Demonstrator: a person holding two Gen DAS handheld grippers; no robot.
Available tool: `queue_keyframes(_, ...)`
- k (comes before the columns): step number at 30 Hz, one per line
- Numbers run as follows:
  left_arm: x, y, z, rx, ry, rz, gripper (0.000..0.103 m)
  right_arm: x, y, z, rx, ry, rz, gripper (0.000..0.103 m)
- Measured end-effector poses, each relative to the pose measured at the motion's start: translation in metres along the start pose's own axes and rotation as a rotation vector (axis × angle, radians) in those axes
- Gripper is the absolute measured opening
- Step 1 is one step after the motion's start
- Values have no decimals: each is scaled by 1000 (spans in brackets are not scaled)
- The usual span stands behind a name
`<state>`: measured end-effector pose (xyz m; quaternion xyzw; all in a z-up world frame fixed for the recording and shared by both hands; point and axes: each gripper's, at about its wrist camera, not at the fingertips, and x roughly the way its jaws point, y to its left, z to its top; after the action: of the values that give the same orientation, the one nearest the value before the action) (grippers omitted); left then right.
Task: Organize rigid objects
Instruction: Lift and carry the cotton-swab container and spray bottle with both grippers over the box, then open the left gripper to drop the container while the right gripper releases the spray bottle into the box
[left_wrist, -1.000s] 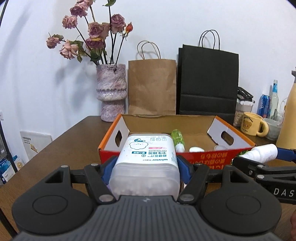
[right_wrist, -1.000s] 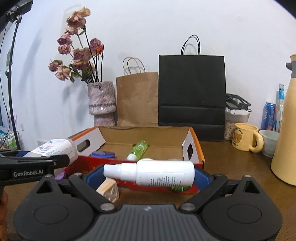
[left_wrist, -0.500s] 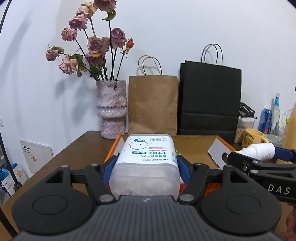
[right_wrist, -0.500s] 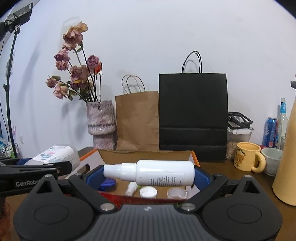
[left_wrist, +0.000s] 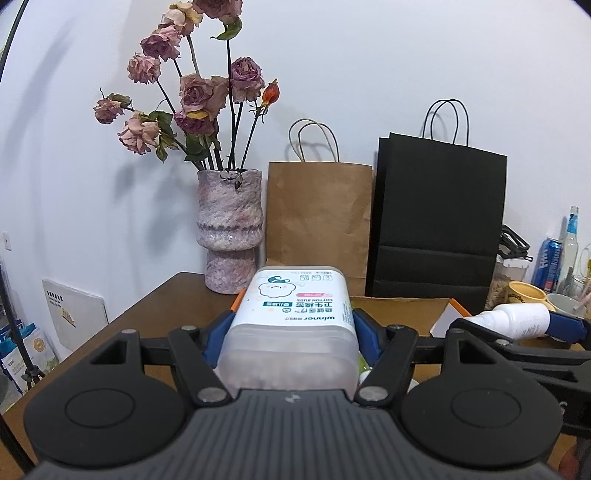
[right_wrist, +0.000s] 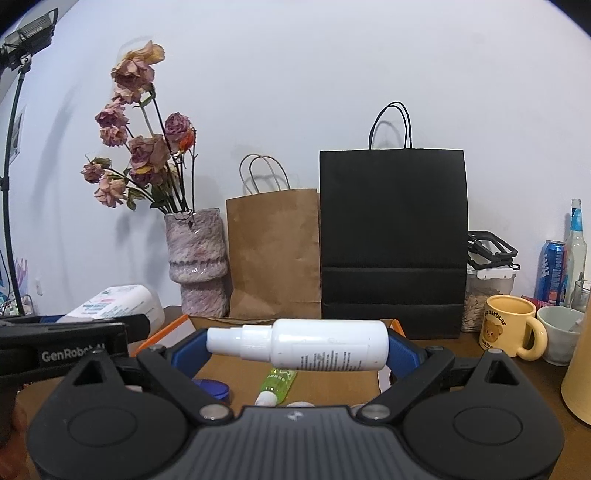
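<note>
The left gripper (left_wrist: 291, 325) clamps a cotton-bud box (left_wrist: 291, 332) between its blue pads, held above the near edge of the open cardboard box (left_wrist: 402, 310). The right gripper (right_wrist: 297, 345) pinches a white spray bottle (right_wrist: 299, 345) end to end, lying crosswise over the same box, above a green bottle (right_wrist: 279, 382). That lengthwise pinch looks risky: the rounded ends could slip and the bottle drop. The two grippers are close together and could collide during placing.

left tongs (left_wrist: 291, 328) clamp cotton bud box (left_wrist: 291, 332); right tongs (left_wrist: 517, 326) clamp white spray bottle (left_wrist: 513, 321).
</note>
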<state>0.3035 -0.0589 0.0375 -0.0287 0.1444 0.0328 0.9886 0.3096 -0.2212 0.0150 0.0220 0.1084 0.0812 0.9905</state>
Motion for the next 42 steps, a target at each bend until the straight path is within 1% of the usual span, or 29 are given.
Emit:
queue_keyframes(13, 42, -7, 4, -3, 12, 16, 69, 40, -11, 4, 13, 13, -8, 97)
queue_keyframes(26, 79, -6, 5, 12, 40, 28, 69, 77, -12, 3, -8, 46, -10, 97)
queue_keyframes(35, 102, -3, 4, 29, 69, 39, 69, 95, -13, -1, -27, 72, -19, 97)
queue_keyframes(42, 111, 0, 3, 41, 80, 46, 69, 104, -17, -4, -34, 93, -26, 97)
